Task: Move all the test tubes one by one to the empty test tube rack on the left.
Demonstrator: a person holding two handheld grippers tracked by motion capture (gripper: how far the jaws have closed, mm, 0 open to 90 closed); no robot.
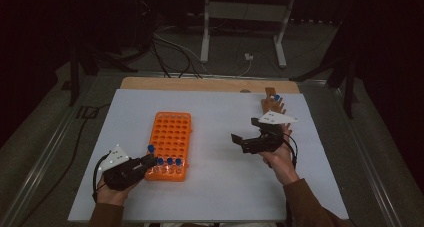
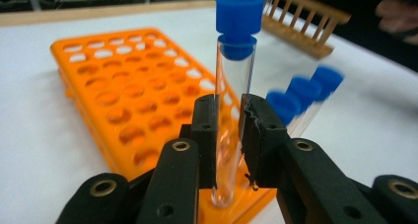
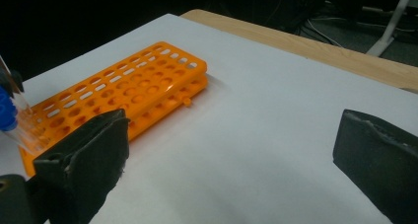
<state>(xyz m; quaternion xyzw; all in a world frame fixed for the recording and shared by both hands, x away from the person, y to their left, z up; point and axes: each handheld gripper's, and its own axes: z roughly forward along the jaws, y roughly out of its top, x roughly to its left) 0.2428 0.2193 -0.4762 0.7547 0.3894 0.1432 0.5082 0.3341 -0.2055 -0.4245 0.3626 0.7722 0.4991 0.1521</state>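
My left gripper (image 2: 229, 120) is shut on a clear test tube with a blue cap (image 2: 234, 110). The tube stands upright with its lower end at the near corner of the orange tube rack (image 2: 118, 95). In the high view this gripper (image 1: 148, 160) sits at the rack's (image 1: 170, 132) front left corner, with the held tube's cap (image 1: 150, 149) above it. Three more blue-capped tubes (image 1: 170, 162) stand in the rack's front row. My right gripper (image 1: 245, 133) hovers open to the right of the rack, its jaws wide apart (image 3: 231, 150) with nothing between them.
A wooden rack (image 1: 272, 103) with a blue-capped tube lies at the table's back right. The white table sheet (image 1: 220, 187) spreads between rack and right hand. Behind the table are cables and a metal stand's legs (image 1: 205, 47) on the floor.
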